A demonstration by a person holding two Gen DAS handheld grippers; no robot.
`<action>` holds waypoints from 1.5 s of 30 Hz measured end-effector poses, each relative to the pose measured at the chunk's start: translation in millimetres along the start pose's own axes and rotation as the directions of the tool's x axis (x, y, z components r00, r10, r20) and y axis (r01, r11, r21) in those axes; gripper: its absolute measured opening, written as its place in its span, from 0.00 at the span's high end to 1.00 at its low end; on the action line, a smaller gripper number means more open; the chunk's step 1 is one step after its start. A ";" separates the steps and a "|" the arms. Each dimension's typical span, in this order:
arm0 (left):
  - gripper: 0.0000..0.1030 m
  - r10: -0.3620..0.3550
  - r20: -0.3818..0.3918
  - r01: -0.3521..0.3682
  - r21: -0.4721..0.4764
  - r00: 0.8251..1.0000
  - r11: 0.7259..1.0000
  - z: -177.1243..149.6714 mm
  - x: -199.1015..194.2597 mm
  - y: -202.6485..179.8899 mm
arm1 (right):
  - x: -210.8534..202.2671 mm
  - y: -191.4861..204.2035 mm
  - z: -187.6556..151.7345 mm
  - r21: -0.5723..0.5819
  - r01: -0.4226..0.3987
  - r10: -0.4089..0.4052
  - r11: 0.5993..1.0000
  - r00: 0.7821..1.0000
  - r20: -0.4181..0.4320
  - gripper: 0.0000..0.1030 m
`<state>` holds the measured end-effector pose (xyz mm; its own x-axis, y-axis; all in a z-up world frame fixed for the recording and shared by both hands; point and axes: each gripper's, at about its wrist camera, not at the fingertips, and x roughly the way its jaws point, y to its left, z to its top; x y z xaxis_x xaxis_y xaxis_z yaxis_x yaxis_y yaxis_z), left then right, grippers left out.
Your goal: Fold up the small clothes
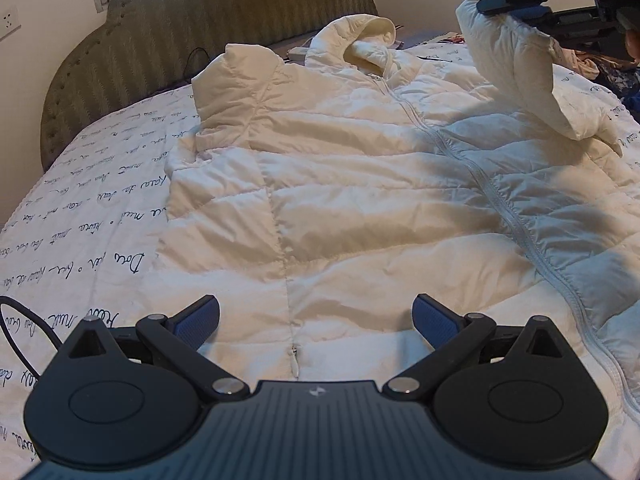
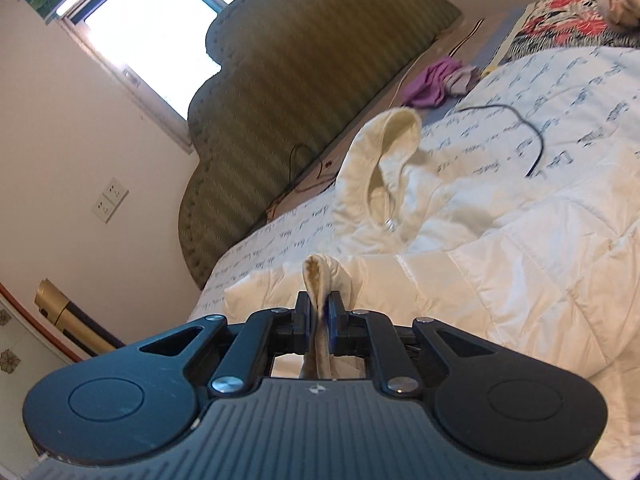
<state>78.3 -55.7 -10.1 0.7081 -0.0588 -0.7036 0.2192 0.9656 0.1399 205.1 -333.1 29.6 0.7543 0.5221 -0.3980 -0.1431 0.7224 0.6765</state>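
A white quilted hooded jacket lies front up on the bed, zipper closed, hood toward the headboard. Its left sleeve is folded in along the body. My left gripper is open and empty, just above the jacket's hem. My right gripper is shut on the cuff of the other sleeve and holds it lifted above the jacket. In the left wrist view that raised sleeve hangs from the right gripper at the top right.
The bed has a white quilt with script print and an olive padded headboard. A black cable lies on the quilt. Purple cloth and floral fabric sit by the headboard. A wall with sockets stands left.
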 end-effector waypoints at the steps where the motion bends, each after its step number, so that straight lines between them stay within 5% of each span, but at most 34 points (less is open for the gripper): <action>1: 0.00 0.003 -0.002 -0.003 -0.003 1.000 1.000 -0.3 0.7 1.6 | 4.8 1.4 -2.3 -0.001 -0.001 0.001 1.000 1.000 -0.010 0.86; 22: 0.00 0.019 -0.034 -0.020 -0.044 0.999 0.999 -4.9 10.6 15.6 | 89.8 18.4 -25.5 -0.045 0.017 -0.023 0.999 0.991 -0.129 0.83; 31: 0.00 0.016 -0.037 -0.018 -0.051 0.999 0.999 -6.4 13.5 18.7 | 67.7 20.8 -41.6 -0.276 0.132 -0.170 0.952 0.978 -0.122 0.47; 34: 0.00 0.016 -0.038 -0.018 -0.054 0.999 0.998 -5.9 16.0 20.1 | 52.8 31.6 -59.6 -0.530 0.214 -0.291 0.821 0.954 -0.065 0.40; 38: 0.00 0.016 -0.044 -0.019 -0.060 0.999 0.998 -5.4 19.0 20.9 | 45.2 47.2 -104.6 -0.838 0.165 -0.379 0.520 0.924 -0.053 0.36; 42: 0.00 0.018 -0.050 -0.021 -0.065 0.999 0.998 -6.0 19.7 21.0 | 56.1 57.6 -146.5 -0.960 0.108 -0.443 0.257 0.897 -0.018 0.32; 45: 0.00 0.009 -0.061 -0.014 -0.087 0.998 0.996 -5.8 20.0 24.2 | 73.0 55.7 -162.9 -0.985 0.127 -0.488 0.119 0.871 0.053 0.33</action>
<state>93.9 -32.1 -24.8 0.6681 -0.0344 -0.7433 0.1497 0.9847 0.0889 147.8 -180.9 -62.7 0.7609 0.0784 -0.6441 -0.5526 0.5985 -0.5800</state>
